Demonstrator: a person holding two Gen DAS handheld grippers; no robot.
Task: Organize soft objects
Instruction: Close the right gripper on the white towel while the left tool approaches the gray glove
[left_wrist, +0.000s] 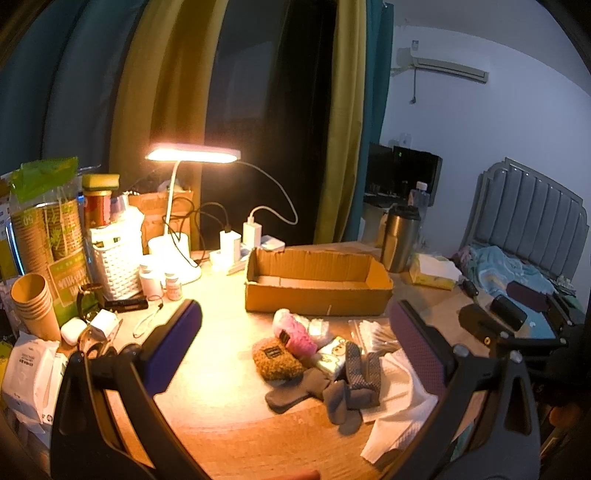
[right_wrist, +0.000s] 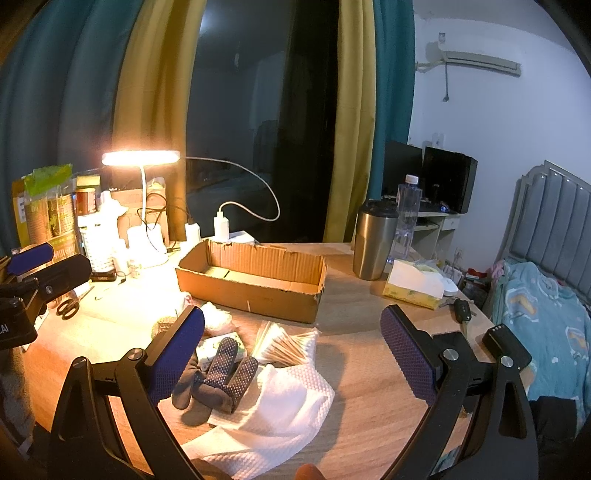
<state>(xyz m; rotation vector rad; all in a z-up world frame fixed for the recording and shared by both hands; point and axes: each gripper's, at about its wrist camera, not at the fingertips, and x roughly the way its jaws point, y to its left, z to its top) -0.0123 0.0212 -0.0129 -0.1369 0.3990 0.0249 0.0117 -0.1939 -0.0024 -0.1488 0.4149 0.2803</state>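
At the upper centre we see a dark window (right_wrist: 251, 122) between yellow and teal curtains (right_wrist: 147, 92); a lit desk lamp (left_wrist: 194, 154) glows at left; an air conditioner (right_wrist: 476, 61) hangs on the white wall (right_wrist: 498, 118) at upper right; a bed (right_wrist: 546, 314) stands at right.

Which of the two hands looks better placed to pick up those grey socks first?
Probably the left. Through the left gripper, the grey socks lie almost centred between its open jaws. The right gripper is open too, but there the socks sit off beside its left finger, with bare table ahead.

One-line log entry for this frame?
left hand-held gripper: open | right hand-held gripper: open | cardboard box: empty | gray gloves: untouched
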